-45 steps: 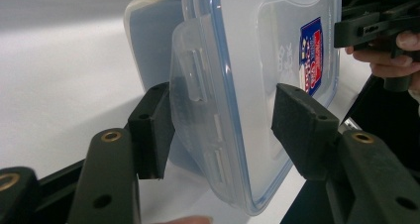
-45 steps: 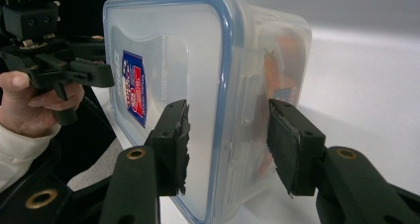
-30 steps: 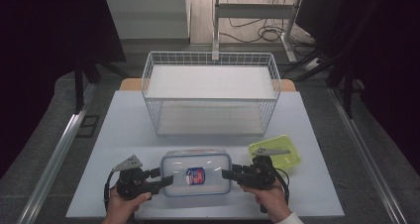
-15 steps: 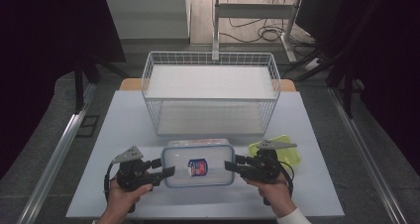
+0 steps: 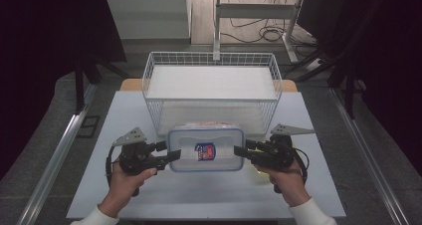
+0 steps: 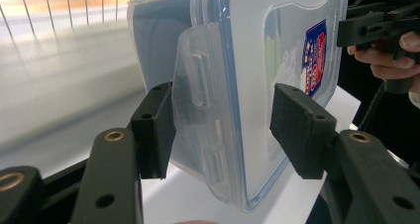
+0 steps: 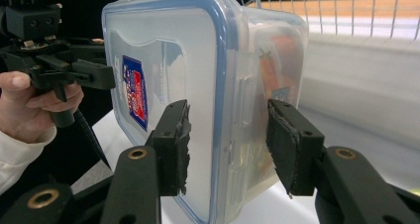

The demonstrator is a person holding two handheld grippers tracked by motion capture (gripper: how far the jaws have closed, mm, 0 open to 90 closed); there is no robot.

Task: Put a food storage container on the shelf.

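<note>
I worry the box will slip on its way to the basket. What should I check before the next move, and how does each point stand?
1. Left tongs straddle the clear lidded box at its end clasp: ok.
2. Right tongs straddle the opposite end: ok.
3. Pads pressing firmly on both ends: cannot tell.
4. Box level between the two hands: ok.
5. Blue-rimmed lid seated all round: cannot tell.
6. Wire basket behind the box has bare floor to take it: ok.
</note>
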